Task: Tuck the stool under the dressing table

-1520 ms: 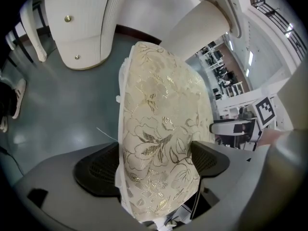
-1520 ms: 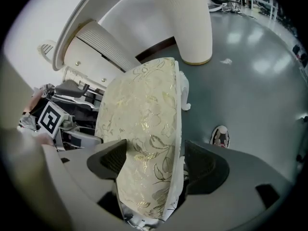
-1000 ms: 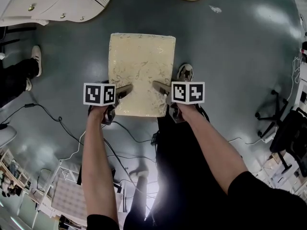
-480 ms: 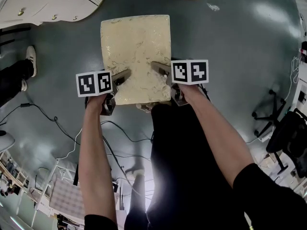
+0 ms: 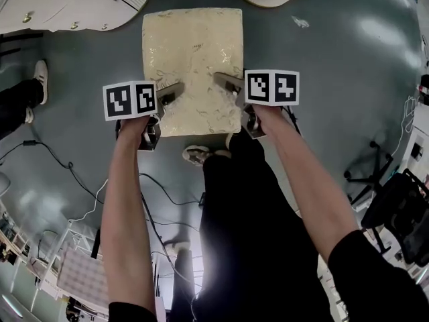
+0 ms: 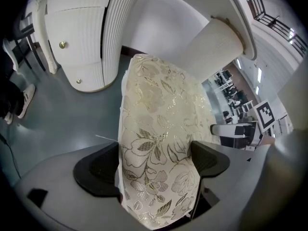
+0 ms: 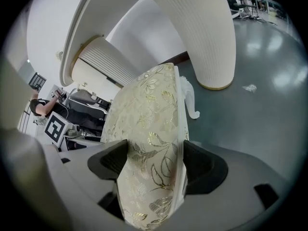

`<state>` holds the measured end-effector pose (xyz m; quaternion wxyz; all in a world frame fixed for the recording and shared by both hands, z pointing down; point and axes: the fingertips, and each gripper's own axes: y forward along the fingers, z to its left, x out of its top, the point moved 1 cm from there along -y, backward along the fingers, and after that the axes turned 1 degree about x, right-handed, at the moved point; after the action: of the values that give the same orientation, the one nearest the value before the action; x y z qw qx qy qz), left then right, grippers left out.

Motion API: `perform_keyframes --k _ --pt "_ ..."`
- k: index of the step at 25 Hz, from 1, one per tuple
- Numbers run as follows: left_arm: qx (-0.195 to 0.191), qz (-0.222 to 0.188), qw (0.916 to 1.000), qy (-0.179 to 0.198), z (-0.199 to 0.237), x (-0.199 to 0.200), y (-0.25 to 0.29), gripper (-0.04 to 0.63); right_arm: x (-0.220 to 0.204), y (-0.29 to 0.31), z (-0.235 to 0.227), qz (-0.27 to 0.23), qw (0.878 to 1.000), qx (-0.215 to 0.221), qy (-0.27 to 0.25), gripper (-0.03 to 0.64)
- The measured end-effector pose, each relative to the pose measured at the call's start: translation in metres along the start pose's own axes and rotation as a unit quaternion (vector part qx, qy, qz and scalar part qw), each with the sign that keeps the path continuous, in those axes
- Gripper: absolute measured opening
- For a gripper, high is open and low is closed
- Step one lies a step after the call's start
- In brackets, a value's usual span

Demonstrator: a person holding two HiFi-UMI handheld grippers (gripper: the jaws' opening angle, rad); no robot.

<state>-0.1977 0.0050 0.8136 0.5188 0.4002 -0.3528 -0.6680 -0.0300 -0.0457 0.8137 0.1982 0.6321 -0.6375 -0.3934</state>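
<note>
The stool (image 5: 192, 59) sits in the upper middle of the head view. Its cream, gold-flowered seat runs lengthwise toward the top edge of the frame. There the two white fluted pedestals of the dressing table (image 5: 74, 2) stand at the upper left and upper right, with dark floor (image 5: 348, 66) between them. The seat's far end reaches about level with the pedestals' near curves, so by my reading the stool is at the mouth of the gap and not yet under the table.

The left tool (image 5: 171, 91) is clenched on the seat's left edge near its lower corner. In the left gripper view the brocade fills the whole space between the two dark pads. The right tool (image 5: 226, 81) grips the opposite edge in the same way, its jaws closed over the cushion and the white rim below it. Whether the legs touch the floor I cannot tell.

The padding looks soft and will likely give under the jaws, and the woven cloth seems smooth enough to slide. The hard rim under the cushion is the safer thing to bear on. A stool of this build probably weighs enough to need both sides held evenly, so the paired hold near the lower corners suits a straight push toward the top of the frame. A carved white leg (image 7: 192, 100) shows beneath the seat and must pass between the pedestals.
</note>
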Motion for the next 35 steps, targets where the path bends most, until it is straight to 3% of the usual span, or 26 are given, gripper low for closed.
perform_keyframes --k 17,23,30,35 --pt "0.003 -0.028 0.9994 -0.018 -0.018 0.089 0.026 0.463 0.097 0.003 -0.032 -0.009 1.0 0.003 -0.03 0.321" --pt "0.003 -0.057 0.9983 -0.01 -0.018 0.117 0.026 0.465 0.124 0.006 -0.034 -0.028 0.999 0.006 -0.035 0.321" --pt "0.004 -0.089 0.996 -0.007 0.006 0.186 0.053 0.465 0.19 0.044 -0.051 -0.051 0.998 0.007 -0.035 0.321" --pt "0.014 -0.123 0.9921 0.019 0.005 0.22 0.046 0.465 0.218 0.041 -0.048 -0.1 0.994 0.004 -0.038 0.321"
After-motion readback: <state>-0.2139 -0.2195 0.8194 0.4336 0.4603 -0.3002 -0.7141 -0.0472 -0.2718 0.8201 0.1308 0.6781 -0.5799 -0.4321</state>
